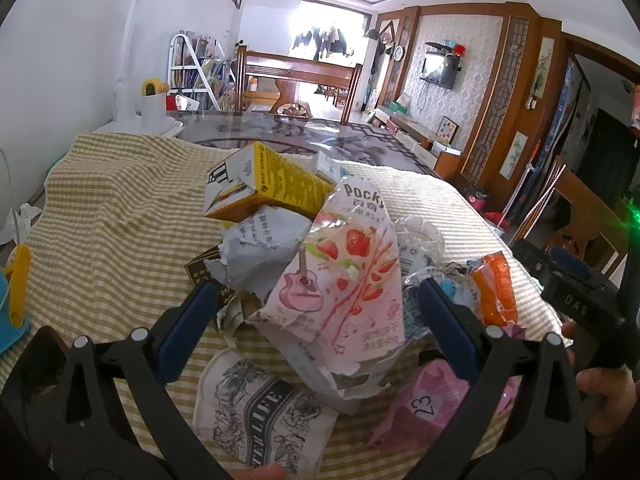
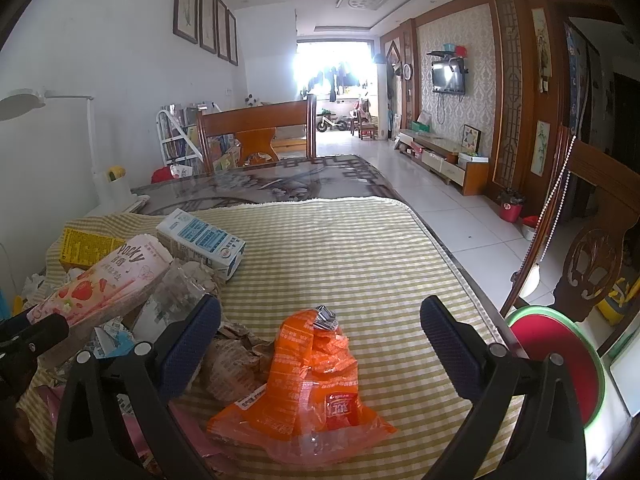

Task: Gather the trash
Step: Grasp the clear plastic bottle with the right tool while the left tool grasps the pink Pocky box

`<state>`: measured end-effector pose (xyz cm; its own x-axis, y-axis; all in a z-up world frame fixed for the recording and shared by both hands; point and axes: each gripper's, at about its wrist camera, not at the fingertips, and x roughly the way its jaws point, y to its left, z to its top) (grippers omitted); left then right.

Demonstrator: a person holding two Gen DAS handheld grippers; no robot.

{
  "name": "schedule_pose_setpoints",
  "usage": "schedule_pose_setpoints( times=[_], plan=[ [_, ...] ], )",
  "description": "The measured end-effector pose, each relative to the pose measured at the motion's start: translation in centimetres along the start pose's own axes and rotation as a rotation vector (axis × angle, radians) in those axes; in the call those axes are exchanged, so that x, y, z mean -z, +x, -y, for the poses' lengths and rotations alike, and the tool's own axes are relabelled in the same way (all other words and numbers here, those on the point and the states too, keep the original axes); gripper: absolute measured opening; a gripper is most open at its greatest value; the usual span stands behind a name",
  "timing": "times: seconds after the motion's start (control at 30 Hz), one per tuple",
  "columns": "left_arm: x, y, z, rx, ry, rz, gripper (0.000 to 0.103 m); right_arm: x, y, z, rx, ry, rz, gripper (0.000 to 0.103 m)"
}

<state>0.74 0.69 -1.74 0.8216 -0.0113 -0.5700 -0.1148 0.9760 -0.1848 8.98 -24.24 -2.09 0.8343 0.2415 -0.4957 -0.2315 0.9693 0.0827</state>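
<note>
a heap of trash lies on the yellow-and-white striped cloth (image 2: 340, 248) covering the table. the left gripper (image 1: 316, 292) hangs over the heap with its blue-padded fingers (image 1: 188, 320) spread wide on either side of the torn pink strawberry pocky box (image 1: 340, 280), gripping nothing. behind that box lie a crumpled grey paper (image 1: 260, 248) and a yellow carton (image 1: 272, 184). the right gripper (image 2: 320, 316) is likewise spread wide, holding nothing, with the crumpled orange plastic wrapper (image 2: 312, 384) on the cloth between its fingers. a white-and-blue milk carton (image 2: 204, 240) lies farther back at the heap's edge.
</note>
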Motion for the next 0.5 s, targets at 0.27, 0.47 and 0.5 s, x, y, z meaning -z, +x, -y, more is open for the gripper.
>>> schedule_pose_setpoints(
  times=[0.27,0.47,0.5],
  plan=[
    [0.4,1.3,-0.4,0.066,-0.003,-0.082,0.071,-0.4,0.2,1.6,-0.023,0.091,-0.027,0.096],
    [0.8,1.5,-0.5,0.074,-0.015,-0.078,0.063,-0.7,0.9,1.9,-0.043,0.111,-0.085,0.096],
    [0.8,1.4,-0.5,0.074,-0.018,-0.073,0.061,-0.7,1.0,1.8,-0.063,0.113,-0.101,0.096]
  ],
)
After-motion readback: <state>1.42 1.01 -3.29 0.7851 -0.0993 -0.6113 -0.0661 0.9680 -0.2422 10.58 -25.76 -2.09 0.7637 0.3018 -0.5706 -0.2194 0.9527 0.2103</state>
